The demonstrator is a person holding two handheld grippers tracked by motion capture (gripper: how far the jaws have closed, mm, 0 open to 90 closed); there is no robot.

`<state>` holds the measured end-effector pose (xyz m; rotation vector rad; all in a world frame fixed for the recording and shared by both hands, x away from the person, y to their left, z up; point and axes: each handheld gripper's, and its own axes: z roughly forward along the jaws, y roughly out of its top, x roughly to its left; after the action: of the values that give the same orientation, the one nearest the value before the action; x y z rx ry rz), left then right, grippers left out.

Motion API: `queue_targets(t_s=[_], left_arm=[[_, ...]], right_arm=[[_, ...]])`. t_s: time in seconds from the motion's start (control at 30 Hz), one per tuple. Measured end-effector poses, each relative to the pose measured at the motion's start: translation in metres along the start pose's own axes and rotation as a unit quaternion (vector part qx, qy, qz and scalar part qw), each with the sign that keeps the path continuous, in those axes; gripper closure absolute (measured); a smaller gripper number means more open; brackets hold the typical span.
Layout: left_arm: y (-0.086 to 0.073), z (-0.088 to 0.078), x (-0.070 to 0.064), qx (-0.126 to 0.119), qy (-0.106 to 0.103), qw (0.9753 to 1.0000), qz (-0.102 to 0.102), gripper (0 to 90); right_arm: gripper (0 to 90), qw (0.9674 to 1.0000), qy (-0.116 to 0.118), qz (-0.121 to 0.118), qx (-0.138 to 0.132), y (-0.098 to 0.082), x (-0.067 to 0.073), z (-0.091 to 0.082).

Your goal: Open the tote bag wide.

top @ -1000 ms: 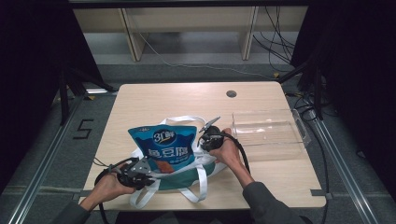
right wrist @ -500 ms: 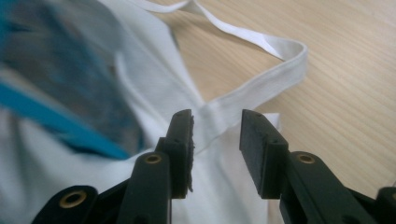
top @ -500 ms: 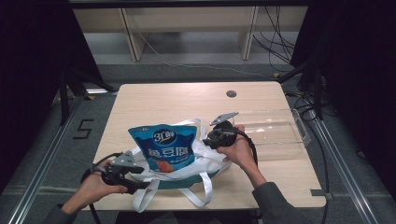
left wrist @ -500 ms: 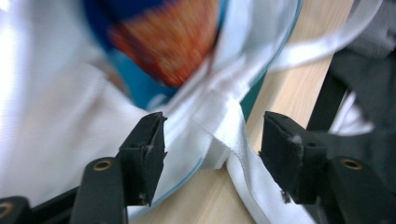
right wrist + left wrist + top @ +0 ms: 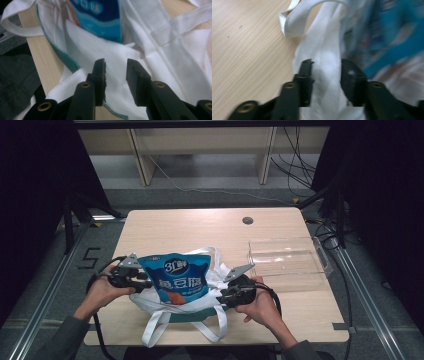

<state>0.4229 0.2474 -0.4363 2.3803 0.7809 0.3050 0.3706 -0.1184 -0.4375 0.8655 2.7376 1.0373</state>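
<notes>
A blue snack bag stands upright inside a white tote bag with teal trim, near the front of the wooden table. My left gripper is at the tote's left side. In the left gripper view its jaws are apart, having just been closing, with a strip of white tote fabric running between them and the blurred snack bag beyond. My right gripper is at the tote's right side. Its jaws have just been closing too and stand apart over white tote fabric, below the snack bag.
A clear plastic tray lies on the table to the right of the tote, close to my right hand. A round cable hole is farther back. The tote's white handles hang over the table's front edge.
Both grippers let go of the tote. The left one moved from the tote's front left corner to its left side. The right one came from the tote's far right rim toward the front.
</notes>
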Motion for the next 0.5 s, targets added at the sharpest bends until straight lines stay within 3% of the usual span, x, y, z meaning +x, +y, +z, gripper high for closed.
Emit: queue_targets(t_s=[0.03, 0.07, 0.1, 0.13, 0.17, 0.2, 0.23, 0.27, 0.33, 0.5], left_arm=[[0.0, 0.0, 0.0, 0.0, 0.0, 1.0, 0.0, 75.2], [0.001, 0.005, 0.006, -0.003, -0.004, 1.0, -0.004, 81.8], [0.0, 0.016, 0.017, -0.002, -0.012, 0.9994, -0.033, 85.3], [0.0, 0.016, 0.017, -0.002, -0.012, 0.9994, -0.033, 85.9], [-0.002, 0.026, 0.021, -0.013, -0.018, 0.9973, -0.07, 85.9], [-0.006, 0.036, 0.029, 0.005, -0.032, 0.9963, -0.08, 86.2], [-0.006, 0.036, 0.029, 0.005, -0.032, 0.9963, -0.08, 86.3], [-0.01, 0.043, 0.034, 0.024, -0.041, 0.9951, -0.087, 86.3], [-0.01, 0.045, 0.034, 0.024, -0.045, 0.9939, -0.098, 86.4], [-0.013, 0.051, 0.035, 0.019, -0.044, 0.9921, -0.116, 86.0]], right_arm=[[71.2, 1.0, 0.0, 0.0, 0.0, 0.0, 0.0, 0.0], [76.3, 0.9997, -0.002, -0.012, 0.021, -0.003, 0.001, 0.005], [79.1, 0.9996, 0.0, -0.016, 0.023, -0.005, 0.001, 0.01], [79.1, 0.9996, 0.0, -0.016, 0.023, -0.005, 0.001, 0.01], [82.4, 0.9992, 0.003, -0.026, 0.03, -0.008, 0.0, 0.015], [86.5, 0.9969, -0.006, -0.038, 0.068, -0.012, 0.003, 0.023], [86.5, 0.9969, -0.006, -0.038, 0.068, -0.012, 0.003, 0.023], [88.7, 0.9929, -0.02, -0.05, 0.107, -0.019, 0.003, 0.034], [90.0, 0.9909, -0.018, -0.051, 0.124, -0.025, 0.004, 0.045], [90.0, 0.991, -0.015, -0.046, 0.125, -0.023, 0.003, 0.046]])
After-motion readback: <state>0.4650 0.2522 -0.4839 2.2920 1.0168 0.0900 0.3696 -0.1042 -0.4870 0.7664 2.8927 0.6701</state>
